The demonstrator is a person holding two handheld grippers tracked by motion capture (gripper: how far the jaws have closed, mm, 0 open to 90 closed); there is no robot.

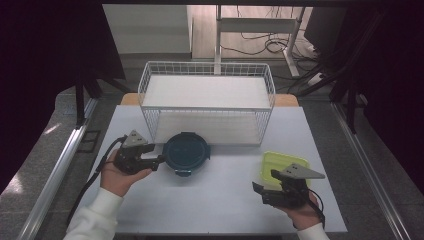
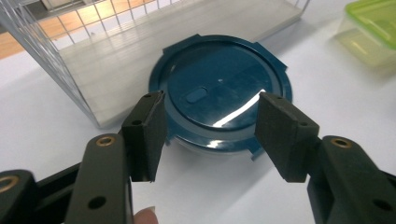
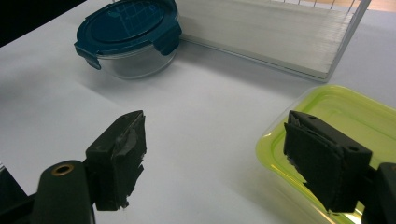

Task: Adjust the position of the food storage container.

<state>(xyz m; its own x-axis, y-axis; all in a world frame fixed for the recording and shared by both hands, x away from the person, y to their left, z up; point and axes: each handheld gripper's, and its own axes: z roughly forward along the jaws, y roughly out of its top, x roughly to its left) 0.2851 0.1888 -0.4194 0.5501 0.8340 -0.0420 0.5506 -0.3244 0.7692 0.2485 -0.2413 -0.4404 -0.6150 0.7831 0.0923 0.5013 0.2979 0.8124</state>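
Note:
A round glass container with a dark blue clip lid (image 1: 186, 150) (image 2: 219, 84) (image 3: 128, 28) stands on the white table in front of the wire basket. My left gripper (image 1: 161, 161) (image 2: 210, 135) is at its left side, jaws open on either side of the lid's near edge, pads not touching it. A shallow container with a lime-green lid (image 1: 280, 162) (image 3: 345, 112) (image 2: 373, 28) sits at the right. My right gripper (image 1: 265, 182) (image 3: 215, 158) hovers open just in front of it, one jaw over its near corner and nothing between the pads.
A white wire basket (image 1: 207, 67) (image 2: 46, 51) (image 3: 280, 28) with a white floor stands at the back of the table (image 1: 225, 200), just behind the blue-lidded container. Beyond the table are a desk frame and cables on the floor.

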